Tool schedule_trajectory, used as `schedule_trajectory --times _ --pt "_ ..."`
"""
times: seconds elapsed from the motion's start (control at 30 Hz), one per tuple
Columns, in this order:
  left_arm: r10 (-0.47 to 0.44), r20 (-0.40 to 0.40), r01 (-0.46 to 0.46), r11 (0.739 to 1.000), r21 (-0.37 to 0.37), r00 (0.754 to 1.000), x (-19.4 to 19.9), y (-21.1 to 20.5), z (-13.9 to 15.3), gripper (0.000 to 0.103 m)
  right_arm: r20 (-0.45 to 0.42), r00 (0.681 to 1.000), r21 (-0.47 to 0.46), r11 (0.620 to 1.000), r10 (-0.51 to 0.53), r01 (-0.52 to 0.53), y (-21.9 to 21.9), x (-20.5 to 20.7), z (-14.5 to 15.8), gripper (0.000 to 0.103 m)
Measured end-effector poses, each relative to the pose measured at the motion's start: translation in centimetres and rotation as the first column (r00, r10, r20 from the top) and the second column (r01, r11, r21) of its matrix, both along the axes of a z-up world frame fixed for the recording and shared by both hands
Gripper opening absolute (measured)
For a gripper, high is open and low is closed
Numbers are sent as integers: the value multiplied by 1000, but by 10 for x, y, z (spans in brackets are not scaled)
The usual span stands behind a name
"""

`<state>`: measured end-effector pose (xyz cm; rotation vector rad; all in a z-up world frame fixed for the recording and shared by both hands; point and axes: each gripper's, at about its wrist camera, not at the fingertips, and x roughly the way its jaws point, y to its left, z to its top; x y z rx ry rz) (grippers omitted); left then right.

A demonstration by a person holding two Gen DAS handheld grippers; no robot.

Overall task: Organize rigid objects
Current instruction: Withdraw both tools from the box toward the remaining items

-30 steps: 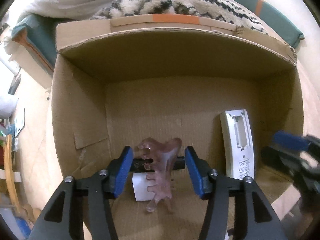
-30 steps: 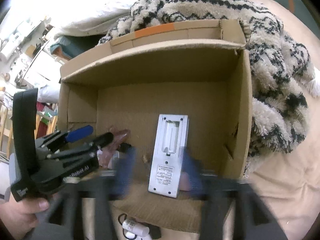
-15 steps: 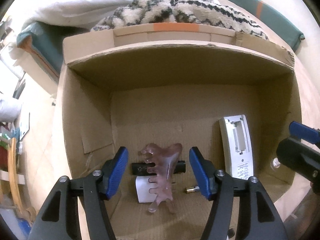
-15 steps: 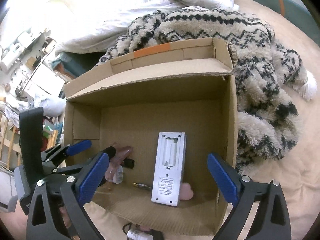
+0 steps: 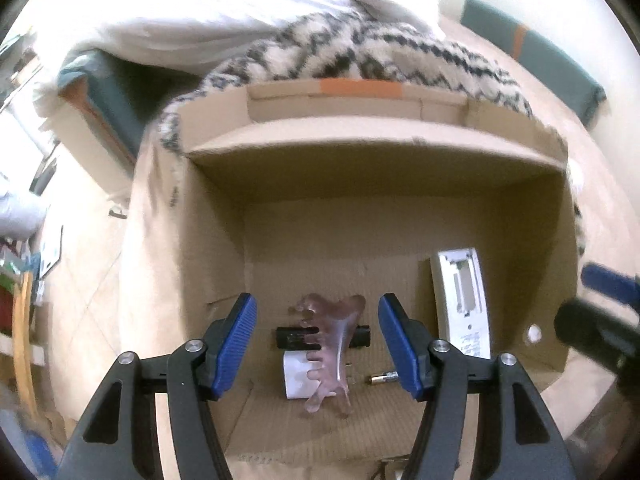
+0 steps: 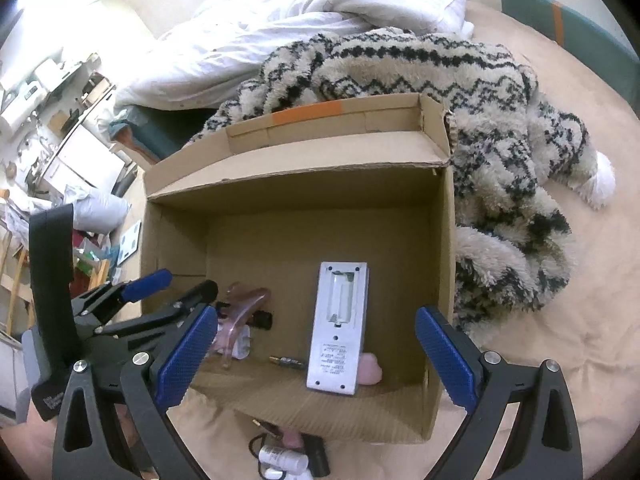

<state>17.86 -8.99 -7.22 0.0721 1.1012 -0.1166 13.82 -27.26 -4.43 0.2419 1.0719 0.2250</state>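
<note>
An open cardboard box [image 5: 180,264] [image 6: 444,280] lies on a bed. Inside it are a pink hair claw clip [image 5: 332,344] [image 6: 240,316], a black cylinder [image 5: 294,337], a white plug adapter [image 5: 296,380], a small battery [image 5: 384,379] [image 6: 286,362], a white remote lying back-up [image 5: 462,304] [image 6: 340,324] and a pink object [image 6: 370,368]. My left gripper [image 5: 318,344] is open and empty above the clip. My right gripper [image 6: 316,354] is open and empty above the box's front edge.
A patterned fluffy blanket [image 6: 440,80] lies behind and right of the box. A white duvet [image 6: 300,20] is farther back. Small items, a white bottle [image 6: 280,456] among them, lie in front of the box. A cluttered floor is at the left.
Both grippers have pulled back and up from the box. The right gripper has opened wide, away from the remote. The clip stays in the box.
</note>
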Motion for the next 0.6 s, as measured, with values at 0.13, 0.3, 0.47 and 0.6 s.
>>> schedule_trajectory --times 0.13,0.3,0.47,0.6 --pt "27 -14 -27 1000 -13 1000 -3 5 15 60 31 1000 -18 1000 -3 4 1 -8 14 103" --pt "48 26 -48 999 0 998 -19 15 35 60 33 999 -7 1000 -24 24 -7 -19 21 103" --pt "64 11 -64 998 5 998 -43 29 41 66 -6 999 -7 999 -37 37 -14 -35 14 103" --pt "68 -8 -68 998 -7 998 -66 38 39 66 -32 999 -13 1000 -24 24 -15 -46 11 103"
